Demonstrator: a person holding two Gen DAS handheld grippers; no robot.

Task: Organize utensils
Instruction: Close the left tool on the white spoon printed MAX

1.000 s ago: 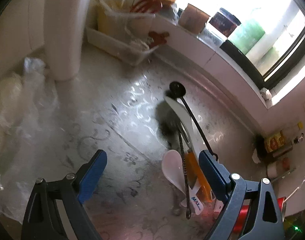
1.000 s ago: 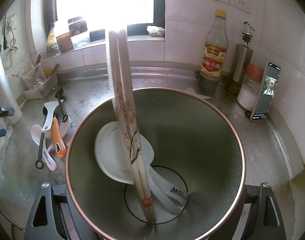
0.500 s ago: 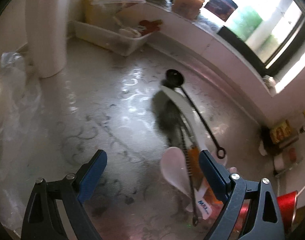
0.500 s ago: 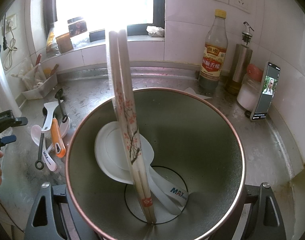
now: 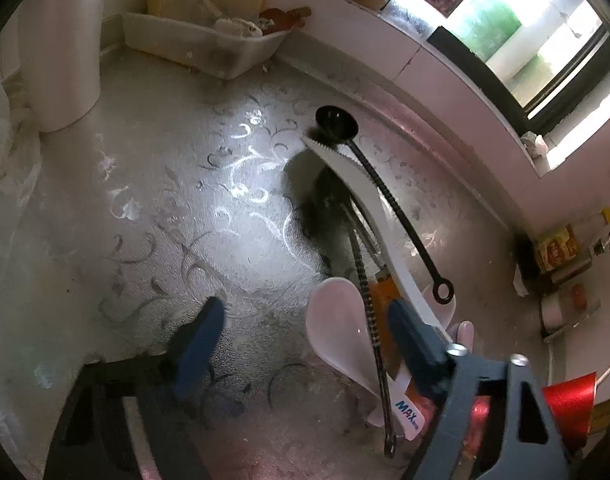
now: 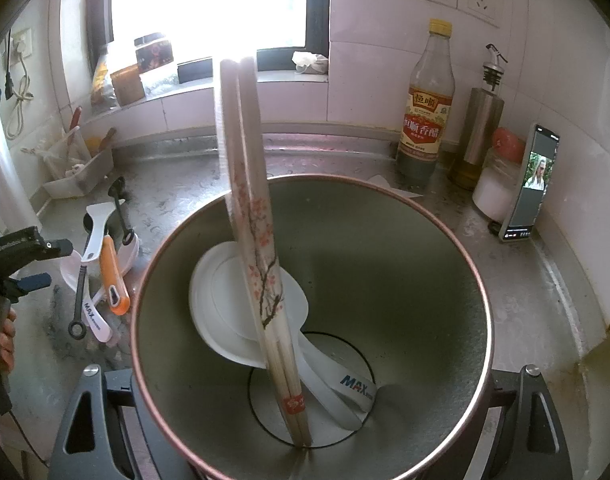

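Right claw point(image 6: 305, 420) grips pot point(image 6: 425, 280): 2 chopsticks point(image 6: 257, 216); left claw point(image 5: 305, 332) closing, empty.

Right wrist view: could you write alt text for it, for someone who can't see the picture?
A metal container fills the frame, gripped at its sides by the right gripper; inside stand flower-printed chopsticks and a white rice paddle. On the counter to the left lies a pile of utensils, with the left gripper beside it.

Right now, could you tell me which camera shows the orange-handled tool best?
The right wrist view: the orange-handled tool lies fully visible among the loose utensils. In the left wrist view the spoon, whisk and claw finger cover most of it.
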